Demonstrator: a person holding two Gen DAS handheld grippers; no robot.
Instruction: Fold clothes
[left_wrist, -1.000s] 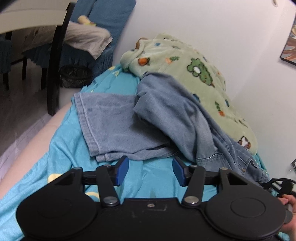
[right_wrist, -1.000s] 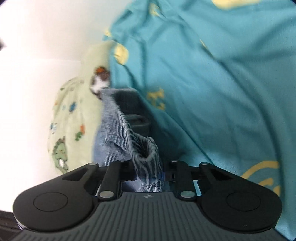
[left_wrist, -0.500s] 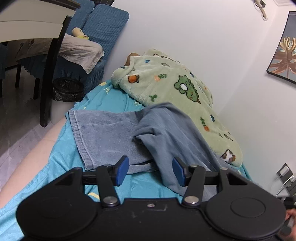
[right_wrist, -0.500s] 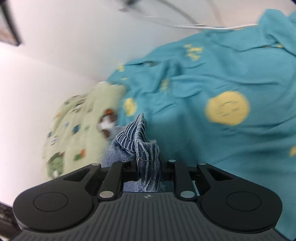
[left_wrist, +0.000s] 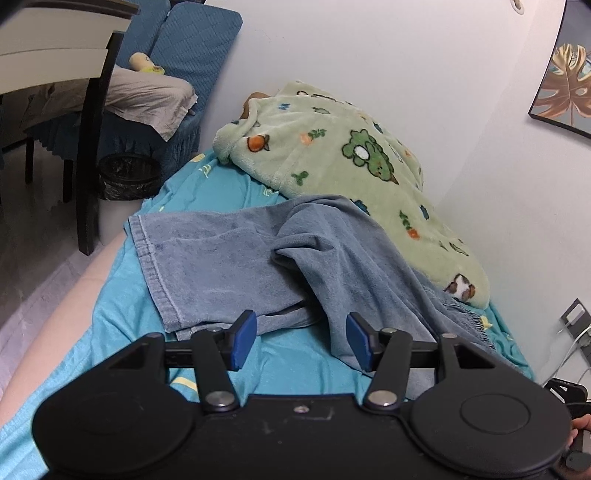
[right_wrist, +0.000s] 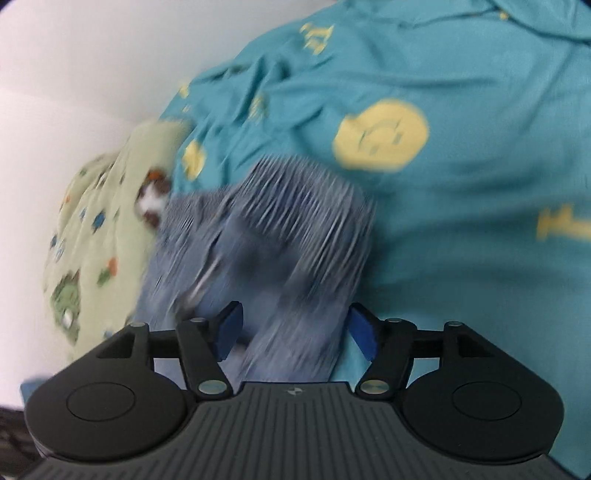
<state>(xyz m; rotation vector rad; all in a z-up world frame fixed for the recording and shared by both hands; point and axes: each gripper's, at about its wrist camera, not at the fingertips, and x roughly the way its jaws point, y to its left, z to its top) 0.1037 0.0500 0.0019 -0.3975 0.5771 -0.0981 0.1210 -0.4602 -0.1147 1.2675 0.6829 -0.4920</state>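
Blue jeans (left_wrist: 236, 266) lie on the teal bed sheet (left_wrist: 122, 317), one leg flat to the left and the other draped over it toward the right. My left gripper (left_wrist: 301, 341) is open and empty just above the sheet, near the lower edge of the jeans. In the blurred right wrist view the elastic waistband of the jeans (right_wrist: 295, 221) lies on the sheet in front of my right gripper (right_wrist: 295, 330), which is open, with denim between its pads.
A green cartoon blanket (left_wrist: 343, 166) is bunched along the white wall behind the jeans; it also shows in the right wrist view (right_wrist: 99, 229). A chair, a dark table leg (left_wrist: 88, 162) and a bin (left_wrist: 127, 177) stand left of the bed. A wall socket (left_wrist: 574, 317) is at right.
My right gripper opened and let go of the jeans waistband, which dropped onto the sheet. The left gripper drew back and up a little, staying open.
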